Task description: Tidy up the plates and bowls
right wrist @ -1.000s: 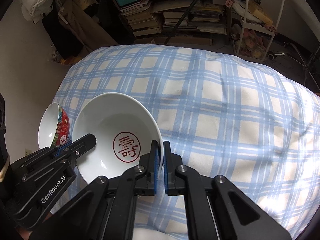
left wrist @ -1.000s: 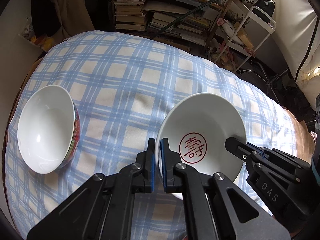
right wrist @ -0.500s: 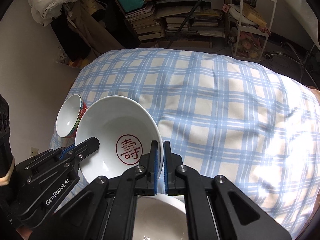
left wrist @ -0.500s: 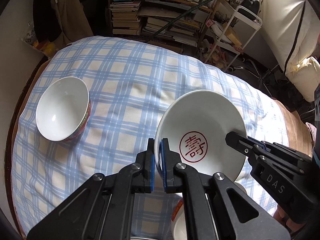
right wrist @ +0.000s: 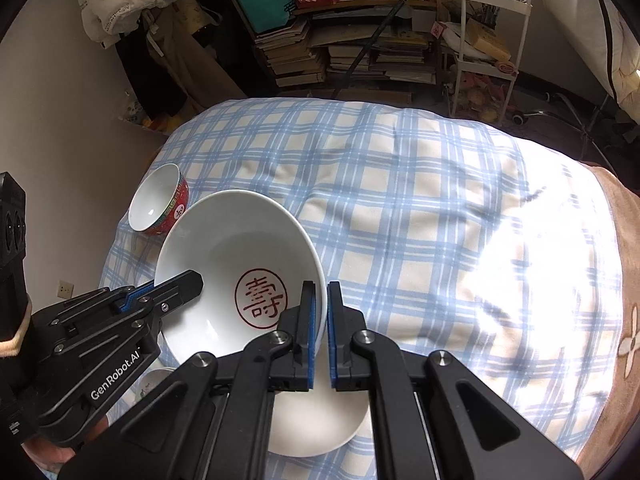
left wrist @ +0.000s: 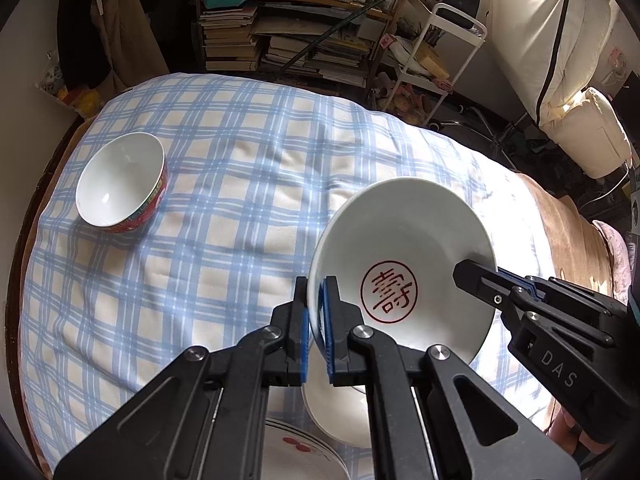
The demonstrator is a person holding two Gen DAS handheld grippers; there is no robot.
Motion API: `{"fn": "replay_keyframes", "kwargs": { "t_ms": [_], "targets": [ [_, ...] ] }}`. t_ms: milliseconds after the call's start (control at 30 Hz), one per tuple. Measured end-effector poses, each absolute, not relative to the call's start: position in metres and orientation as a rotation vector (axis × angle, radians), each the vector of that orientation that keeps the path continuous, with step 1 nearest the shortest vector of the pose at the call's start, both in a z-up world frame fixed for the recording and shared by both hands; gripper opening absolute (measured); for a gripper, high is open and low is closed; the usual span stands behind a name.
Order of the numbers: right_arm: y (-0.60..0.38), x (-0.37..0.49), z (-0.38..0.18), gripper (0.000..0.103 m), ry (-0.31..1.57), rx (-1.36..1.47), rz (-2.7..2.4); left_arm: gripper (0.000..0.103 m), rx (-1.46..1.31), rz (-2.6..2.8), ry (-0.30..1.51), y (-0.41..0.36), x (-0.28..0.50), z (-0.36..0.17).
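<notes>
A white deep plate (left wrist: 404,236) with a red character seal hangs tilted above the table, held by both grippers. My left gripper (left wrist: 315,285) is shut on its left rim, and my right gripper (left wrist: 476,276) pinches the opposite rim. In the right wrist view the right gripper (right wrist: 320,289) is shut on the plate (right wrist: 240,240), and the left gripper (right wrist: 190,282) grips the far side. Below it lies a white dish (left wrist: 340,416) (right wrist: 316,424). A red-sided small bowl (left wrist: 120,184) (right wrist: 158,200) stands upright at the table's left.
A blue plaid cloth (left wrist: 224,168) covers the table. A stack of plates with red marks (left wrist: 296,454) sits at the near edge. Behind the table are piled books (left wrist: 232,44) and a white cart (left wrist: 444,48). A brown cloth (right wrist: 616,248) lies at the right.
Both grippers have lifted the sealed plate and carried it toward the near edge. The red bowl now looks smaller and farther off. The white dish and the plate stack came into view below.
</notes>
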State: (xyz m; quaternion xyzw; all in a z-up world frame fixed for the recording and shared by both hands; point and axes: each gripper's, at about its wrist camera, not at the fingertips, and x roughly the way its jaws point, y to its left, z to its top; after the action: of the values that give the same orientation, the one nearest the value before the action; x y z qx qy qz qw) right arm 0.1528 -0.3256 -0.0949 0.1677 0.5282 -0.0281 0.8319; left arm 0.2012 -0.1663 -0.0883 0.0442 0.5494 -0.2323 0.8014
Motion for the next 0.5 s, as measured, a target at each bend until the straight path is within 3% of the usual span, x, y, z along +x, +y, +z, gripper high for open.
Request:
{"fn": "replay_keyframes", "kwargs": {
  "t_ms": [500],
  "targets": [
    [-0.314, 0.108, -0.112, 0.007, 1.155, 0.362, -0.055, 0.007, 0.081, -0.471, 1.241, -0.155, 0.161, -0.104]
  ]
}}
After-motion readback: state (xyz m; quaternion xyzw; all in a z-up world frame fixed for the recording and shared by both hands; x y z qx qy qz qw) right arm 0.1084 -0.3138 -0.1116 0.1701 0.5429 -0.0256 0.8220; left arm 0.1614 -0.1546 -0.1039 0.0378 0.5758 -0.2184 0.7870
